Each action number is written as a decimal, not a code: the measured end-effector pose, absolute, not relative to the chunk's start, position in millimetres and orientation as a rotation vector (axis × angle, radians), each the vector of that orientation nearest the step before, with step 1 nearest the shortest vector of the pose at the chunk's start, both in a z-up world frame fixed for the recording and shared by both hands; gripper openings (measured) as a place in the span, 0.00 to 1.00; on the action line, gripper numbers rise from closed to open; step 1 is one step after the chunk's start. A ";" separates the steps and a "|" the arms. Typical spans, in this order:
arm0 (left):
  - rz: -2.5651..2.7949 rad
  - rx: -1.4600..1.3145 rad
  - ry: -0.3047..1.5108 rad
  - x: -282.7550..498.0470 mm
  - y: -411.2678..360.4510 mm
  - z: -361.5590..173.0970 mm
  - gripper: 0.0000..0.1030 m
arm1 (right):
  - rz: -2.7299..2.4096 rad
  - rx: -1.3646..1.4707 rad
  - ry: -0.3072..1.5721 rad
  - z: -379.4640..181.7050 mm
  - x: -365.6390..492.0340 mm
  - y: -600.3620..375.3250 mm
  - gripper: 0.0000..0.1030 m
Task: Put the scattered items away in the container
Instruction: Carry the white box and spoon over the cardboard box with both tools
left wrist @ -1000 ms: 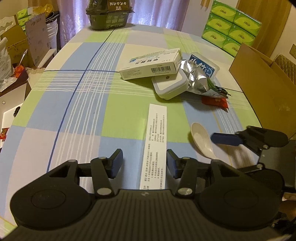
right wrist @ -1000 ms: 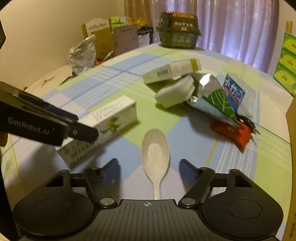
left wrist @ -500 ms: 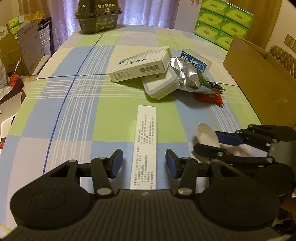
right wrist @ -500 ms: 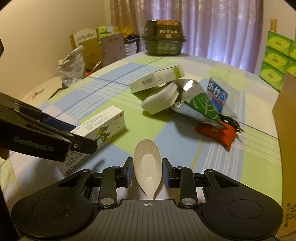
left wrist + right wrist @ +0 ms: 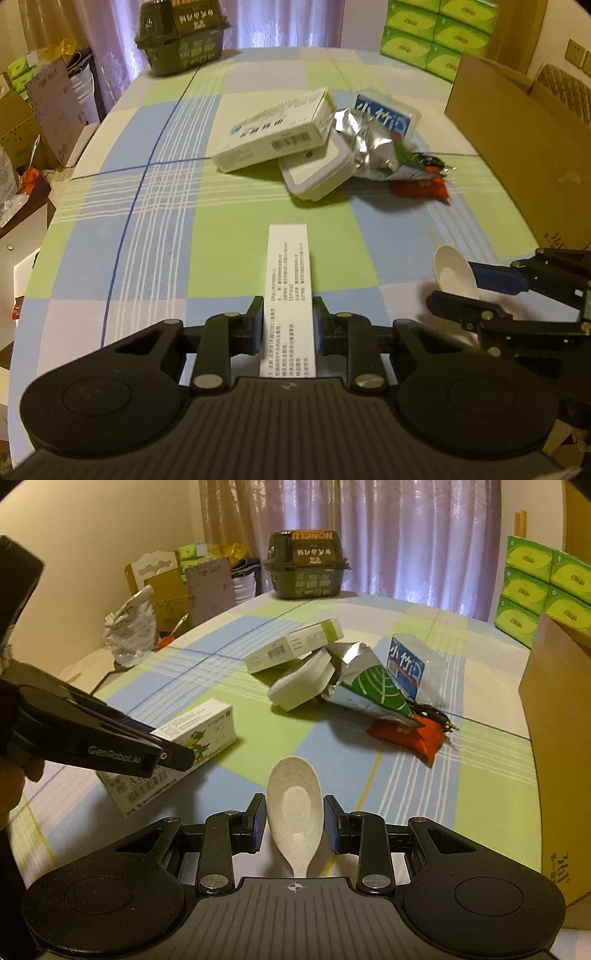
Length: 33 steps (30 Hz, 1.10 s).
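My left gripper (image 5: 289,328) is shut on a long white medicine box (image 5: 288,280), which lies near the table's front edge; the same medicine box (image 5: 177,749) shows a green dragon picture in the right wrist view. My right gripper (image 5: 295,823) is shut on a white speckled spoon (image 5: 295,808), bowl pointing forward; that spoon (image 5: 454,273) and gripper sit at the right of the left wrist view. A brown cardboard box (image 5: 517,147) stands open at the table's right edge.
A pile in the middle of the table holds a white-and-green carton (image 5: 273,136), a flat white case (image 5: 317,173), a silver foil bag (image 5: 369,147), a blue-labelled pack (image 5: 384,114) and a red packet (image 5: 421,188). A dark tub (image 5: 181,40) stands far back. Green tissue packs (image 5: 439,33) are stacked behind.
My left gripper shut on the long white box that lay between its open fingers. My right gripper had shut on the spoon half a second ago and has lifted it a little.
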<state>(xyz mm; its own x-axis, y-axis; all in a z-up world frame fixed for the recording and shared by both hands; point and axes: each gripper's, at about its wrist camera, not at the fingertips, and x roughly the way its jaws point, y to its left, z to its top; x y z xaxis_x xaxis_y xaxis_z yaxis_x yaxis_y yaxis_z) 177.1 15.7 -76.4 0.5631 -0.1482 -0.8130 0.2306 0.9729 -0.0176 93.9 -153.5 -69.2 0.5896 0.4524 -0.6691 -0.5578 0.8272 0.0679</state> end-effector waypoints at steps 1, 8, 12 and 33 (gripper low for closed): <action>-0.226 0.089 0.944 174.7 15.2 -73.8 0.21 | 0.585 -0.150 0.728 -66.7 93.1 -155.1 0.34; -0.247 0.064 0.920 160.7 9.8 -57.2 0.21 | 0.550 -0.127 0.691 -49.0 85.7 -166.2 0.34; -0.257 0.073 0.903 153.4 5.1 -46.6 0.21 | 0.525 -0.109 0.674 -38.7 80.5 -174.2 0.34; -0.471 0.080 0.787 136.4 -89.0 13.8 0.21 | 0.318 -0.004 0.560 35.7 62.5 -264.2 0.34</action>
